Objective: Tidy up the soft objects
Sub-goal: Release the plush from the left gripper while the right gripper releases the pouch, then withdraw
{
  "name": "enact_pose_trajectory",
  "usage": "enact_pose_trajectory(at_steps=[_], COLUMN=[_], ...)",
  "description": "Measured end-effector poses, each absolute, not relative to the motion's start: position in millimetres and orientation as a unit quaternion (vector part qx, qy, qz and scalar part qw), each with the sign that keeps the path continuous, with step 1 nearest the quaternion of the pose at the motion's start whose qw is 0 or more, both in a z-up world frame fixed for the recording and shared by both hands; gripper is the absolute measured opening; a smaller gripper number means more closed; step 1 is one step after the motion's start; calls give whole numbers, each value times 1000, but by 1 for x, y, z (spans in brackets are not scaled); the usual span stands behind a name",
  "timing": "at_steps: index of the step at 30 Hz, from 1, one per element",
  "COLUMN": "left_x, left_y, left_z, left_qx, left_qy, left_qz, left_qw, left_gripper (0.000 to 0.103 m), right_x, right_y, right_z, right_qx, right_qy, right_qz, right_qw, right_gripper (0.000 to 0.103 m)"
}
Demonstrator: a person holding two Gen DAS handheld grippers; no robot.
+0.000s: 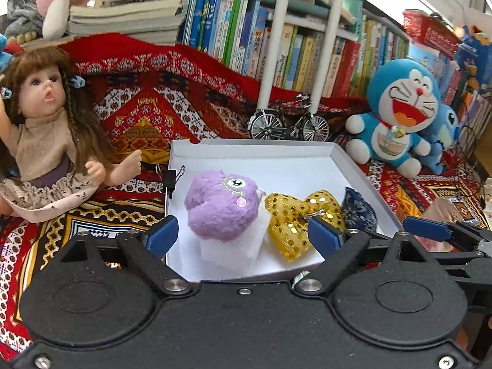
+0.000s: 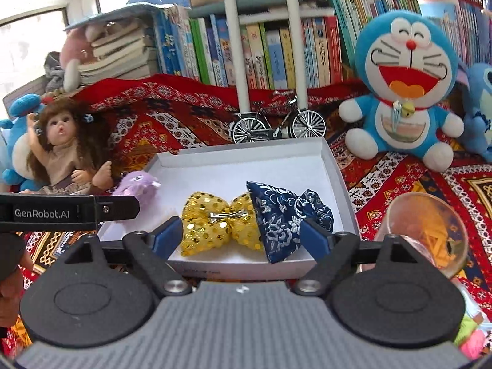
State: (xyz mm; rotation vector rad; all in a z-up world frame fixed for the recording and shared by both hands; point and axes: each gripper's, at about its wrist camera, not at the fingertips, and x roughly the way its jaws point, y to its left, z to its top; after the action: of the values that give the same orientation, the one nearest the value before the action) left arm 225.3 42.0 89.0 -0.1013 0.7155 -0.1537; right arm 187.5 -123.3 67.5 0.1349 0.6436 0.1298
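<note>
Patterned red cloth (image 1: 147, 117) covers the whole surface, bookshelf behind, and right in the middle sits the white box (image 2: 332, 166), our landmark for everything. Nearest the box's front edge, the left gripper (image 1: 243, 233) hangs with its blue fingers spread wide, nothing between them, lined up on the purple plush toy (image 1: 223, 204) that lies in the box's left part on a white pad. The right gripper (image 2: 241, 235) hovers at the same front edge, fingers apart too, empty, facing the gold sequin bow (image 2: 215, 224) and the navy floral pouch (image 2: 279, 218), which touch each other in the box's near half. So three soft things are already in. Outside the box to the right, a clear cup (image 2: 427, 230) stands close by.

My read: any placing or straightening wants a shallow approach over the low wall, pinching fabric, not the bow's metal clip. Beyond the box's far wall, a miniature bicycle (image 1: 287, 124); farther left the doll (image 1: 46, 135), farther right the Doraemon plush (image 2: 402, 89).
</note>
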Motion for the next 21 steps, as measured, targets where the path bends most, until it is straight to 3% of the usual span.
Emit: enact_pose_trajectory(at_steps=[6,21], left_x=[189,109], left_y=[39,25], left_z=[96,90], left_qx=[-43,-21], left_qy=[324,283], left_qz=[-88,-112], left_qw=[941,952], left_gripper=[94,97], right_x=[152,82], right_y=[-119,-131], right_z=[73,62], right_qx=[45,39], right_qy=[284,249], right_qz=[61,49], right_qw=[956,966], right_gripper=[99,103])
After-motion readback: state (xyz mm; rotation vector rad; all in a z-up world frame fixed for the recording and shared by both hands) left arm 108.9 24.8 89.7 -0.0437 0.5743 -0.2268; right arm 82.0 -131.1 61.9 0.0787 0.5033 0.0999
